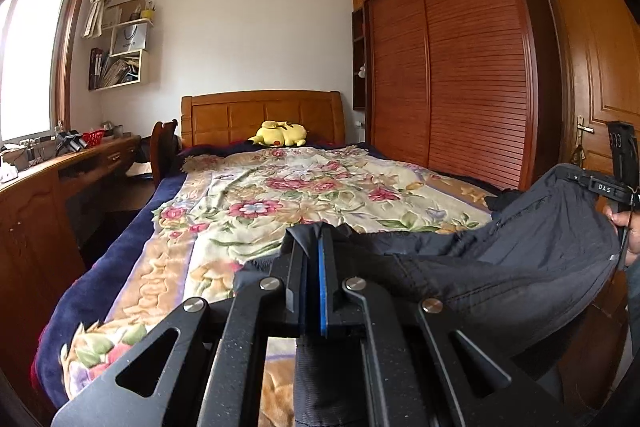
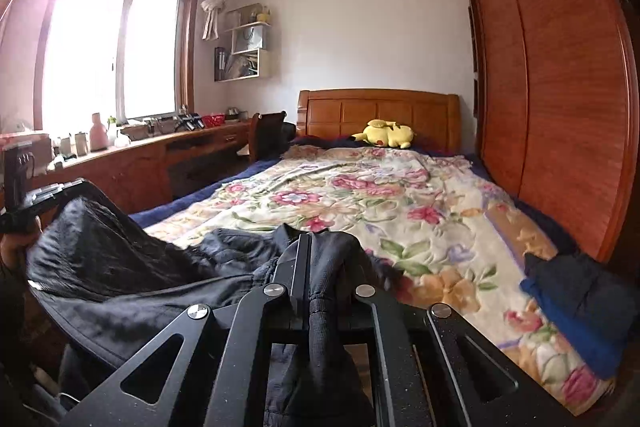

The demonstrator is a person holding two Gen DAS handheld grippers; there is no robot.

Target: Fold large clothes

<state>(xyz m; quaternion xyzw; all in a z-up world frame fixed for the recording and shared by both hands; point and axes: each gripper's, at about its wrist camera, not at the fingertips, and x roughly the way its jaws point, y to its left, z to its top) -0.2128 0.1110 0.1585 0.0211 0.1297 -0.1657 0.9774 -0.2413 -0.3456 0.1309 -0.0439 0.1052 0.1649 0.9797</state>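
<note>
Over the near end of the bed (image 1: 132,211), held up clear of the flowered blanket (image 1: 304,195): one dark garment (image 1: 500,259), stretched sideways between two grippers. Long axis running left to right across the foot of the bed, not toward the headboard (image 1: 262,115). Sagging in the middle, edge pulled up at both ends.

Hard to say what kind of garment. Seams and a gathered band visible, but the lower part drops below the frame in both views. Which end is top cannot be told.

From the left wrist view: left gripper (image 1: 314,231) pinched right down, blue pad showing, a fold of dark cloth bunched between the fingers and spilling over the tip. Far right, the right gripper (image 1: 600,187) mostly cut off by the frame edge, a bit of a hand (image 1: 624,227) behind it, the garment's other end running up to it.

From the right wrist view: left gripper (image 2: 36,199) at the left edge, half buried under the raised cloth. In the centre, right gripper (image 2: 310,239) clamped tight on a wad of the same garment (image 2: 132,287), fabric wrapped over the right finger.

Further right, near the wardrobe (image 2: 560,87), a folded dark and blue pile (image 2: 580,303) lying on the blanket. At the headboard, a yellow plush toy (image 2: 386,134).
</note>
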